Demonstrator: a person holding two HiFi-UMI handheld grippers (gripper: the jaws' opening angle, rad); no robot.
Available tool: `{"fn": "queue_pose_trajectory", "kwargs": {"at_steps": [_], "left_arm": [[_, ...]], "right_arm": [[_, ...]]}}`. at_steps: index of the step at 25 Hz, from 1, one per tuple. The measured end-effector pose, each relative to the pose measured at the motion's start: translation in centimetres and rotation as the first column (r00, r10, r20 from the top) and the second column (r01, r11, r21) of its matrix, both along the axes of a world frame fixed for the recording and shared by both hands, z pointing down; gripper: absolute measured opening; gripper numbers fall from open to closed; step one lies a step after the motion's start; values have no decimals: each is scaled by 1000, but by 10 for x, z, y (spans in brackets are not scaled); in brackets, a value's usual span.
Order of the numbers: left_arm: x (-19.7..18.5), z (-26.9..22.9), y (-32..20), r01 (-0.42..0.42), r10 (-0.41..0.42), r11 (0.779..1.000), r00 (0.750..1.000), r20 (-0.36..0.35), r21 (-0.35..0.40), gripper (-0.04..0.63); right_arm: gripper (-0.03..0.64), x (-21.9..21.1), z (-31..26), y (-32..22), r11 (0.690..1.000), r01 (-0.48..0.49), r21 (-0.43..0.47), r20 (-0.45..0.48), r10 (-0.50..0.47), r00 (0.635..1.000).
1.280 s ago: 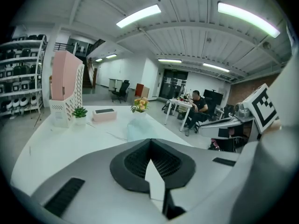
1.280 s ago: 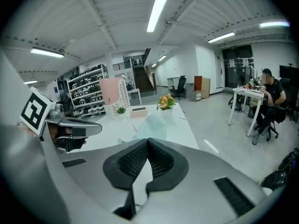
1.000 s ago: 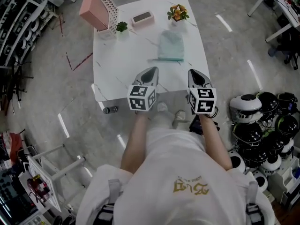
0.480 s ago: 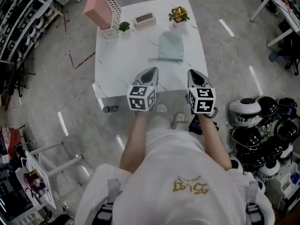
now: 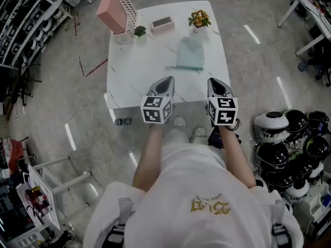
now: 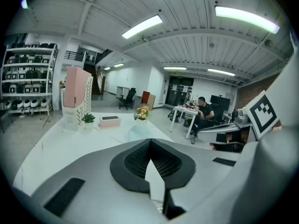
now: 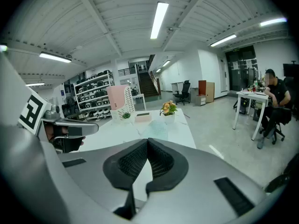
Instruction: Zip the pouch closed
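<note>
A pale teal pouch (image 5: 189,53) lies flat on the white marble table (image 5: 139,71), right of its middle, with its darker zipper edge toward me. It shows faintly past the jaws in the left gripper view (image 6: 138,132) and the right gripper view (image 7: 157,130). My left gripper (image 5: 166,80) hovers at the table's near edge, shut and holding nothing. My right gripper (image 5: 216,81) hangs beside it at the near right corner, also shut and holding nothing. Both are well short of the pouch.
At the table's far side stand a pink file holder (image 5: 118,12), a small green plant (image 5: 139,31), a pink box (image 5: 162,23) and a flower pot (image 5: 199,19). Helmets (image 5: 289,138) crowd the floor at right. A shelf cart (image 5: 41,190) stands at lower left.
The head view has shifted slightly, so the table sits a little farther right in the picture. Both grippers keep their places at the near edge, shut.
</note>
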State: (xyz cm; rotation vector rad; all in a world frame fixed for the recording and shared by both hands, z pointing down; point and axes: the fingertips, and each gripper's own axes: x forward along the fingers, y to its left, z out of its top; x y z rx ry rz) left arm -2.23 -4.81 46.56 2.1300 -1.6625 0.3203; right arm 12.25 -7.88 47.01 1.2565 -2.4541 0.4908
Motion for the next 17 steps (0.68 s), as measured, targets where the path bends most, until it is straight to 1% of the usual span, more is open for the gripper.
{"fn": "queue_pose_trajectory", "kwargs": {"at_steps": [9,17], "left_arm": [[-3,-1,2,9,-9,1000,1000,-4,0,18],[2,3,4,4,-4,1000,1000,-4,-9,18]], "right_arm": [[12,-2,0,2,1000,5,-6,6,-5,1000],[12,4,1,3,1000,1,-12,5,-1,1000]]}}
